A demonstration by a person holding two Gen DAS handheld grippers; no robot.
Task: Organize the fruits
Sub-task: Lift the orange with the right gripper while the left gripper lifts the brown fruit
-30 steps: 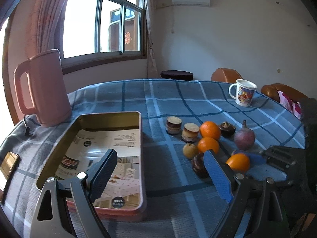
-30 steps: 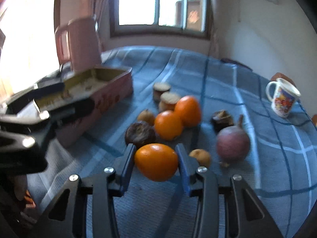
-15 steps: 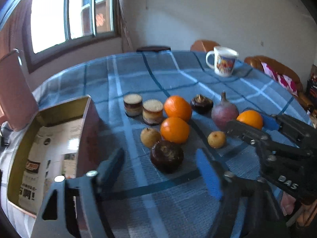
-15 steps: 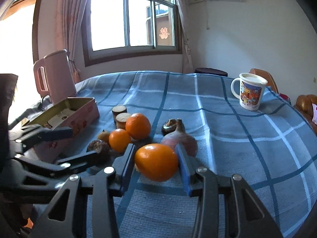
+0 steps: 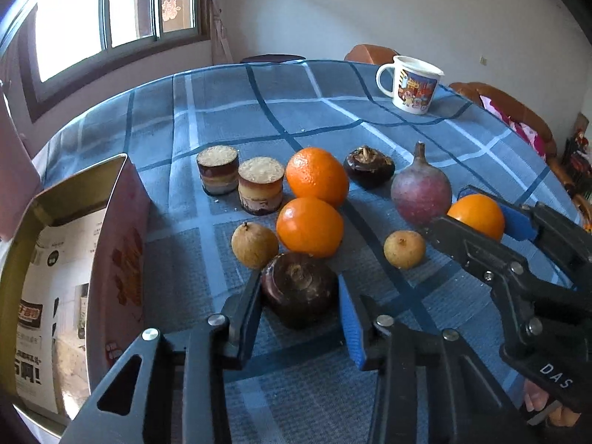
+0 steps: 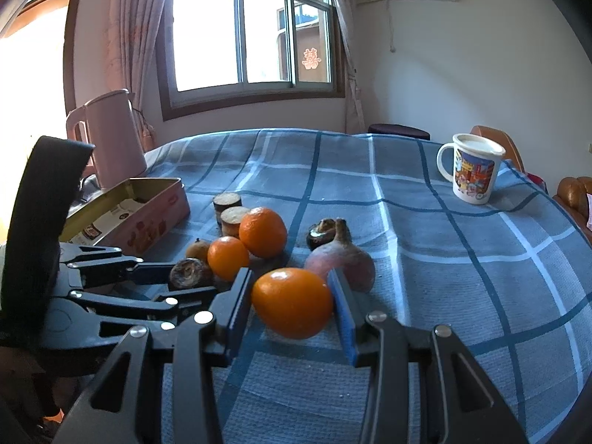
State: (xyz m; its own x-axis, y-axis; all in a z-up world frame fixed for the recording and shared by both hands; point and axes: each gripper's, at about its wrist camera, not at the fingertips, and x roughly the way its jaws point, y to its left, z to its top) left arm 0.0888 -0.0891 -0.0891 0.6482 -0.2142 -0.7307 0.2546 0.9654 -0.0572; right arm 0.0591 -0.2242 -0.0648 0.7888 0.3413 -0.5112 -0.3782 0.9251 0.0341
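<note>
My left gripper has its jaws closing around a dark brown water chestnut on the blue checked cloth, and both pads touch its sides. My right gripper is shut on an orange held just above the cloth, seen at the right in the left wrist view. Beyond the chestnut lie two more oranges, two small tan fruits, a second dark chestnut, a purple-red root and two cut cane pieces. An open pink tin box stands to the left.
A printed white mug stands at the far right of the round table. A pink kettle sits behind the tin box near the window. Chairs ring the table's far edge.
The left gripper swung right from over the tin box, dropped toward the fruit and closed its wide jaws around the dark chestnut. The right gripper lifted its orange slightly, then held still.
</note>
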